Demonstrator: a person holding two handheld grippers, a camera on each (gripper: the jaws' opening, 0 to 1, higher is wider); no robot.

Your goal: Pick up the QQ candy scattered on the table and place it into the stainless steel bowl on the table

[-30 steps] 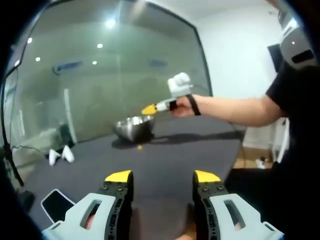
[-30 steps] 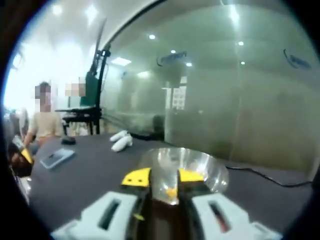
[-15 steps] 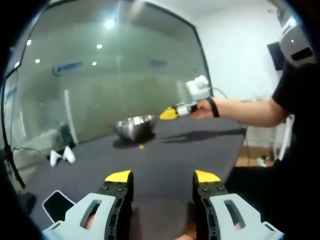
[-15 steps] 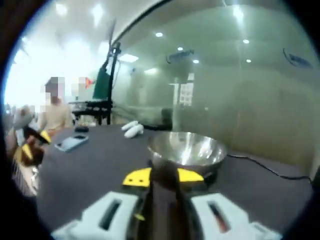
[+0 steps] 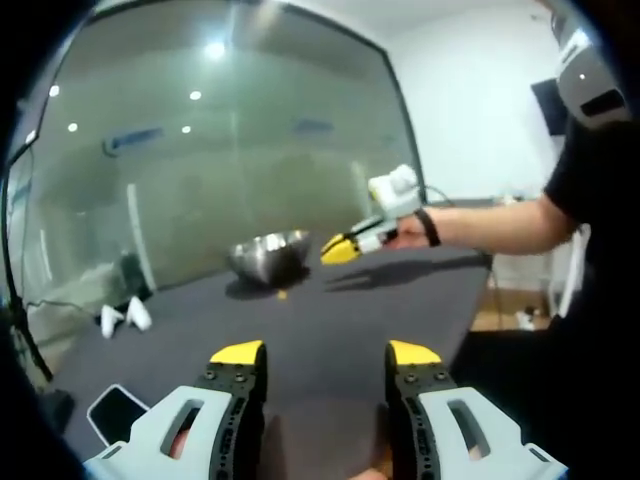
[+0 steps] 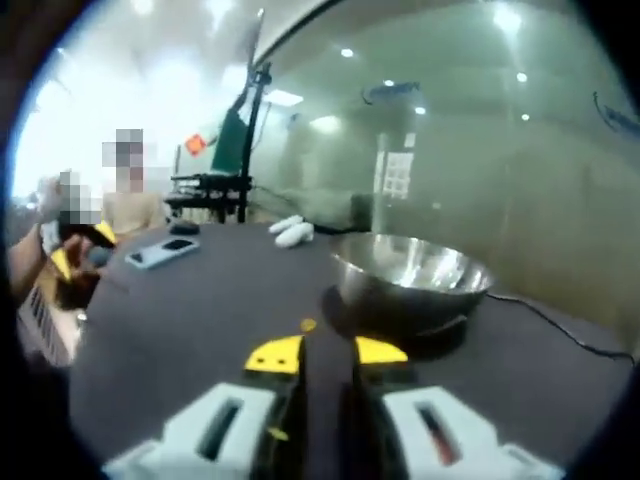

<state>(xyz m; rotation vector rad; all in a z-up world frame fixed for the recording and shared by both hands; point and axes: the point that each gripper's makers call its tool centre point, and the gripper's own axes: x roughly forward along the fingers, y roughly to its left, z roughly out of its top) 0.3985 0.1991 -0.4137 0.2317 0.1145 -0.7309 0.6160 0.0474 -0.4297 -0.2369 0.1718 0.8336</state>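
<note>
The stainless steel bowl (image 5: pixel 268 255) stands on the dark table, far ahead in the left gripper view. One small orange candy (image 5: pixel 281 294) lies on the table just in front of it. My left gripper (image 5: pixel 325 352) is open and holds nothing, well short of the candy. My right gripper (image 5: pixel 343 248) hangs right of the bowl, above the table, its yellow tips together. In the right gripper view the right gripper (image 6: pixel 328 352) looks shut with nothing seen in it. The candy (image 6: pixel 309 325) lies just beyond its tips, and the bowl (image 6: pixel 415 275) stands ahead to the right.
A phone (image 5: pixel 115 408) lies near the table's left edge, and two white objects (image 5: pixel 123 315) lie further back. A glass wall runs behind the table. In the right gripper view a hand holds the left gripper (image 6: pixel 75 255) at the far left, near the phone (image 6: pixel 163 252). People sit beyond.
My right gripper has drawn back from over the bowl and dropped lower, so the bowl now stands ahead of it. The left gripper has stayed put and open.
</note>
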